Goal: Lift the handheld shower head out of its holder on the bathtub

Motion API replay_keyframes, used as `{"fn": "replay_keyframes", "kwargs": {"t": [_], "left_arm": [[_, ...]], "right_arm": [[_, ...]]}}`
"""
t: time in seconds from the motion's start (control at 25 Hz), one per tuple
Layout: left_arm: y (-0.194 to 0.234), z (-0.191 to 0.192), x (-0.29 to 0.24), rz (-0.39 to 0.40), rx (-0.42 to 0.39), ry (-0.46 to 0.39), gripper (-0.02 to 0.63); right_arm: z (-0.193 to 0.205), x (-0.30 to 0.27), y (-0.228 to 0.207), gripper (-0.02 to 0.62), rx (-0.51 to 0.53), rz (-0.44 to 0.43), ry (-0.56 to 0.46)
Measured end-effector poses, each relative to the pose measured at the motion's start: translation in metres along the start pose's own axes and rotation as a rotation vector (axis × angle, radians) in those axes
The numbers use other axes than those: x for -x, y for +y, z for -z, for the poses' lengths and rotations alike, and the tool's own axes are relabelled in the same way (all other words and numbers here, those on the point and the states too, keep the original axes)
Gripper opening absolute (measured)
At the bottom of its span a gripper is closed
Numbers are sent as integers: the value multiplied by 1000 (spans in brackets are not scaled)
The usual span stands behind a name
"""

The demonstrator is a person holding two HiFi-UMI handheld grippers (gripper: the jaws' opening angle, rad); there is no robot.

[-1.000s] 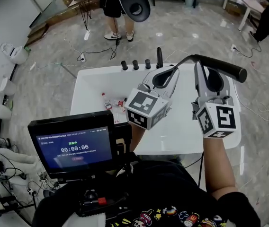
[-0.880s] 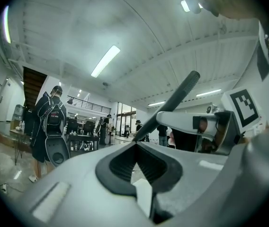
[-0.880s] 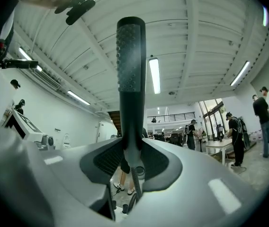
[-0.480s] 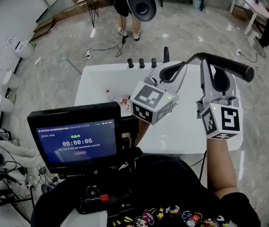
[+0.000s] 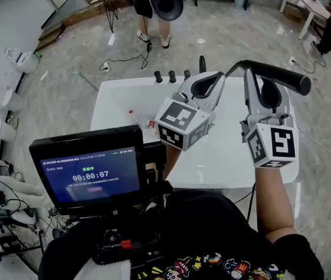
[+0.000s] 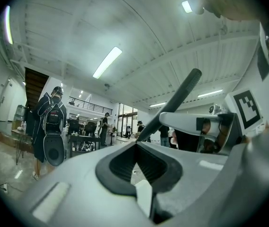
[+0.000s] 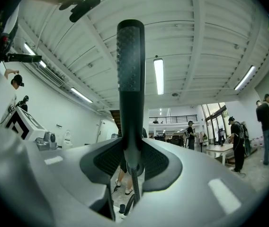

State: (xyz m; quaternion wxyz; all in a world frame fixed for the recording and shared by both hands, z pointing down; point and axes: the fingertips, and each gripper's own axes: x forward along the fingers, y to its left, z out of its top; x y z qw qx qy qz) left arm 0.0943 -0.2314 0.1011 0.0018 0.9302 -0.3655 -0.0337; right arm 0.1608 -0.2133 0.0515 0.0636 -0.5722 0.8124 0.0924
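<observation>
The black handheld shower head (image 5: 279, 77) is lifted above the white bathtub (image 5: 119, 98), lying nearly level in the head view. My right gripper (image 5: 256, 77) is shut on its handle. In the right gripper view the wand (image 7: 130, 79) stands up between the jaws of the right gripper (image 7: 130, 155), and its hose (image 7: 132, 186) hangs below. My left gripper (image 5: 212, 79) hovers beside it over the tub, shut and holding nothing. In the left gripper view the left gripper's (image 6: 135, 148) tips meet, and the wand (image 6: 172, 105) slants past behind them.
Three black knobs (image 5: 171, 76) and a black upright fitting (image 5: 202, 64) stand on the tub's far rim. Small items (image 5: 142, 122) lie in the tub. A monitor (image 5: 90, 174) sits low at the left. A person (image 5: 154, 4) stands beyond the tub, with cables on the floor.
The right gripper keeps the shower head raised in about the same place. The left gripper has shifted only slightly. The monitor's timer has gone from 06 to 07.
</observation>
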Motion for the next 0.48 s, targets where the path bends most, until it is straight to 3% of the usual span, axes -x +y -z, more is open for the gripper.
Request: {"fn": "replay_keyframes", "kwargs": {"t": [0.48], "left_arm": [[17,0,16,-19,4,-3,0]], "right_arm": [[-5,-5,20,141,4,-9,-2]]}}
